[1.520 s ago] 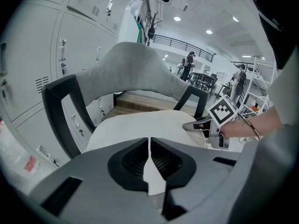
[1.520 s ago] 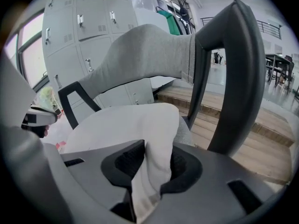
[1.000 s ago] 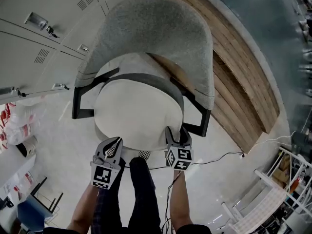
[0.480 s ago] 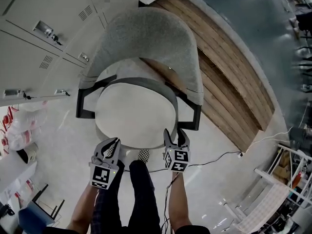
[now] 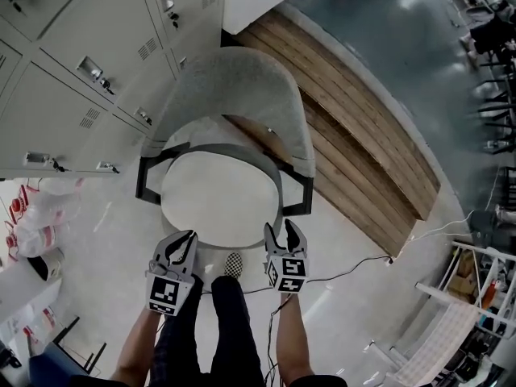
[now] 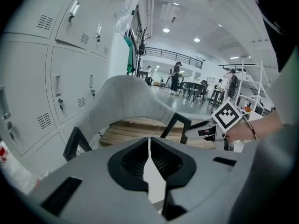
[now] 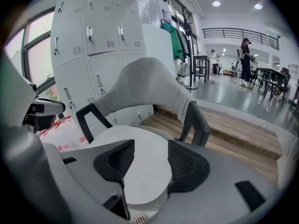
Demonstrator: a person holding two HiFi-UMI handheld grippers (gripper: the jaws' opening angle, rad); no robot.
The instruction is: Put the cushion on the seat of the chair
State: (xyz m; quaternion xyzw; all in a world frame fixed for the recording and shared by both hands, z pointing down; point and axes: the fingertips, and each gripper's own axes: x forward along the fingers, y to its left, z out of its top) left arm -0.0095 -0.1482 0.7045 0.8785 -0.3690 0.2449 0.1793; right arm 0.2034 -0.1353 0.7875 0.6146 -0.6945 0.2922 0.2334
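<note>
A round white cushion [image 5: 218, 200] lies flat on the seat of a chair [image 5: 238, 95] with a curved grey back and black arm frames. Both grippers hover just off the cushion's near edge. My left gripper [image 5: 182, 247] is at the front left with its jaws together and nothing between them; in the left gripper view [image 6: 149, 160] only a thin slit shows. My right gripper [image 5: 284, 239] is at the front right, open. Between its jaws [image 7: 147, 164] I see the cushion [image 7: 135, 153] beyond, untouched, with the chair back [image 7: 145, 87] behind.
Grey lockers [image 5: 64, 71] stand close behind and left of the chair. A raised wooden platform [image 5: 363, 151] runs along its right. A thin cable [image 5: 355, 260] crosses the floor. Red-and-white bags [image 5: 32, 212] lie at the left, a white rack [image 5: 451, 329] at lower right.
Both grippers have drawn back from the cushion's front edge, the right one coming off it. The head view has pulled away, so the chair looks smaller.
</note>
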